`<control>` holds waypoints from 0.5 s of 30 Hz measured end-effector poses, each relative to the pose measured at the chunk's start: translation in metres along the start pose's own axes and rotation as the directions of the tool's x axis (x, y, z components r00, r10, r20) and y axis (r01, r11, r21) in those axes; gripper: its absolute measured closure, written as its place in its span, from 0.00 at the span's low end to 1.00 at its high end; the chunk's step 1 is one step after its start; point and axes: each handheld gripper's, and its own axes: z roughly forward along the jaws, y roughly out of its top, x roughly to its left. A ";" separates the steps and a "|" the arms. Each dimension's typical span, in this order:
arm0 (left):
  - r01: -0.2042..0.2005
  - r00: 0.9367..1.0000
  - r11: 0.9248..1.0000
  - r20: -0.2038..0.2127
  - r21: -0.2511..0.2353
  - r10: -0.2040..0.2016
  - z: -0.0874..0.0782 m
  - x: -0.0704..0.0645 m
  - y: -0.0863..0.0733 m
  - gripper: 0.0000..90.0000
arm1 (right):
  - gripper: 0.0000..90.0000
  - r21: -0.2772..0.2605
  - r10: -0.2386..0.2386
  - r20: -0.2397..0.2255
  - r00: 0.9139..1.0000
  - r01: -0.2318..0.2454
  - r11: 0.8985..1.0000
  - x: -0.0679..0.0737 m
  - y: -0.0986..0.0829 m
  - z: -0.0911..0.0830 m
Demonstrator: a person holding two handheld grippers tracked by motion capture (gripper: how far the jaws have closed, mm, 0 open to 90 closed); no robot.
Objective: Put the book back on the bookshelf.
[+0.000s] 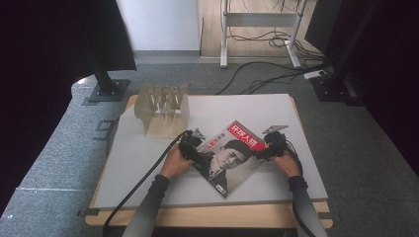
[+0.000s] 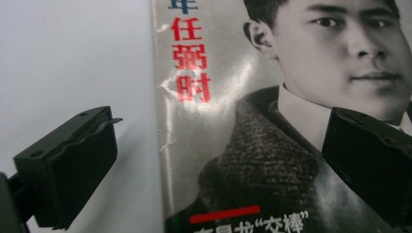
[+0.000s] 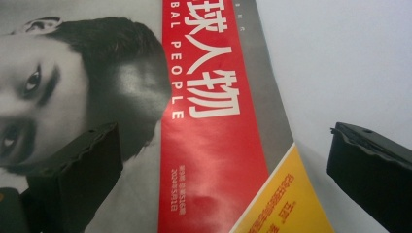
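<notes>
A magazine (image 1: 232, 157) with a red title band and a black-and-white portrait cover lies flat and turned at an angle on the white tabletop (image 1: 148, 158). My left gripper (image 1: 193, 148) is at its left edge and my right gripper (image 1: 267, 148) at its upper right corner. In the left gripper view the magazine (image 2: 228, 126) has its creased spine edge between the wide-apart jaws of the open left gripper (image 2: 218, 167). In the right gripper view the open right gripper (image 3: 226, 174) straddles the magazine (image 3: 214, 145) where the red band meets a yellow corner. Neither gripper clamps anything.
A pale wooden rack (image 1: 163, 112) with upright slots stands at the table's back left, just behind the left hand. Black stand bases (image 1: 106, 90) and cables (image 1: 267, 74) lie on the grey floor beyond the table. The wooden front edge (image 1: 207, 216) runs near the forearms.
</notes>
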 end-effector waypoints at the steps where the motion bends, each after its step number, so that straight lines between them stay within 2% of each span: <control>1: 0.002 1.000 1.000 0.004 0.001 -0.002 0.002 0.000 -0.001 0.00 | 0.00 0.000 0.002 -0.005 1.000 -0.002 1.000 -0.001 0.000 0.001; 4: -0.004 1.000 1.000 0.007 -0.004 0.004 0.002 -0.003 0.000 0.00 | 0.01 0.011 -0.006 -0.028 1.000 0.006 1.000 0.000 -0.001 0.005; 8: -0.037 0.999 0.999 0.022 0.004 0.037 0.003 -0.012 -0.001 0.00 | 0.02 -0.008 0.010 -0.043 0.999 -0.011 1.000 0.002 -0.005 0.005; 15: -0.023 1.000 1.000 0.008 0.001 0.023 0.000 -0.020 -0.005 0.00 | 0.03 -0.012 -0.008 -0.053 0.999 0.008 1.000 0.008 -0.010 0.000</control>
